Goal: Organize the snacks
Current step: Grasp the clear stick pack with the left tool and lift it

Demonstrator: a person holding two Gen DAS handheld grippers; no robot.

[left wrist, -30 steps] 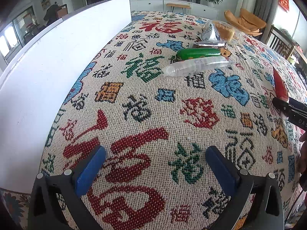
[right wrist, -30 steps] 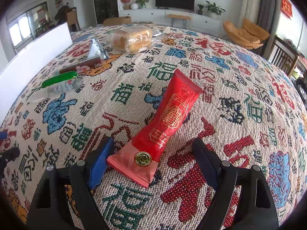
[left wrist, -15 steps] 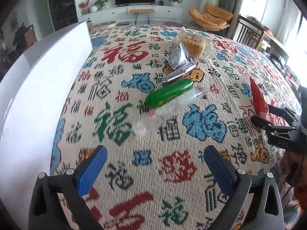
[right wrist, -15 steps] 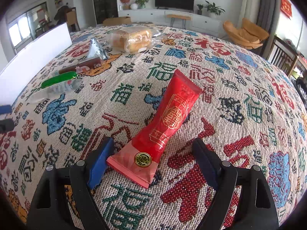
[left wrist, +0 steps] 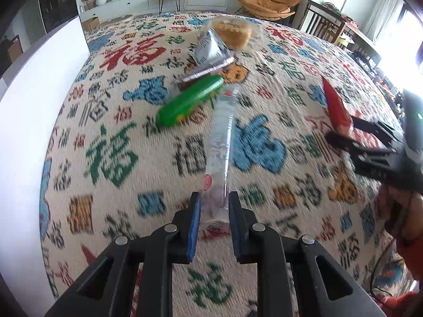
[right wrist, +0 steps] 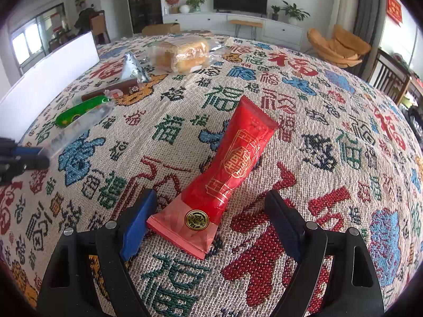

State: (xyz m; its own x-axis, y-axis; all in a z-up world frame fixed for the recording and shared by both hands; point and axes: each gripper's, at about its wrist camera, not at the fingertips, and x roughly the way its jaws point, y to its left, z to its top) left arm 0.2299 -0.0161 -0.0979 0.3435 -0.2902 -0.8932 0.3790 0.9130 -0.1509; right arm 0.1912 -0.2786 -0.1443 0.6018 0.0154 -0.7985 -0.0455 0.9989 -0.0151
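My left gripper (left wrist: pixel 214 211) is closing its jaws, and the blue pads press on the near end of a long clear snack packet (left wrist: pixel 220 137). That packet stretches away towards a green packet (left wrist: pixel 189 100). From the right wrist view, the left gripper (right wrist: pixel 39 155) shows at the left edge with the clear packet (right wrist: pixel 71 132) in it. My right gripper (right wrist: pixel 210 198) stands open astride the lower end of a red and gold packet (right wrist: pixel 232 163) lying on the patterned cloth (right wrist: pixel 330 137). Its pads are apart from the wrapper. The left wrist view shows the right gripper (left wrist: pixel 343 134) beside that red packet (left wrist: pixel 335 108).
Beyond the green packet (right wrist: pixel 79 109) lie a brown bar (right wrist: pixel 113 91), a silver pouch (right wrist: pixel 132 67) and a bag of bread (right wrist: pixel 182 52). A white board (left wrist: pixel 34 105) stands along the left edge. A person's hand (left wrist: pixel 401 211) holds the right gripper.
The left gripper moved forward to the clear packet, rolled, and shut its jaws on the packet's near end. The right gripper and the red packet stayed still.
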